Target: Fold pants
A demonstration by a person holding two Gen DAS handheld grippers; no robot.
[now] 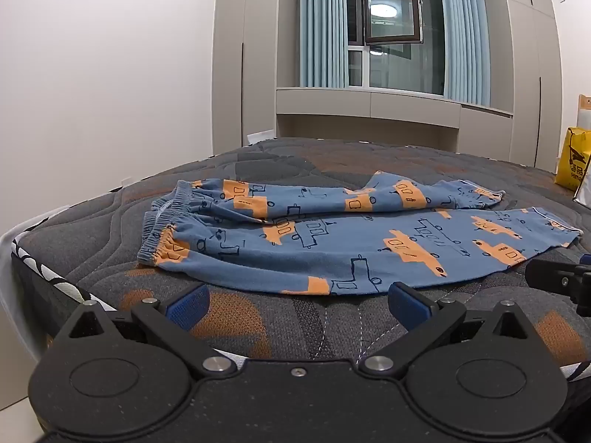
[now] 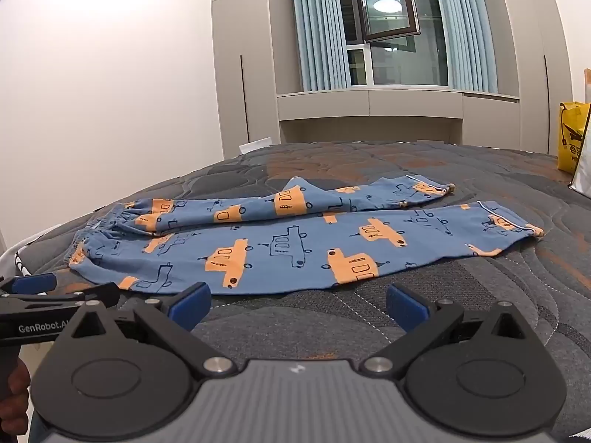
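The blue vehicle-print pants (image 1: pixel 332 236) are spread across the middle of the frame on the quilted mattress (image 1: pixel 258 332), unfolded. The left gripper (image 1: pixel 297 301) and right gripper (image 2: pixel 297 301) are held wide apart, empty, just short of the near hem. Folding seems not yet begun; the near leg's edge would need grasping first.

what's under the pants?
The pants lie flat on the quilted mattress, its grey and orange top showing all round. What lies directly beneath the fabric is covered.

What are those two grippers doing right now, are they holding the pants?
Left gripper: open, holding nothing, short of the pants.
Right gripper: open, holding nothing, also short of the pants.
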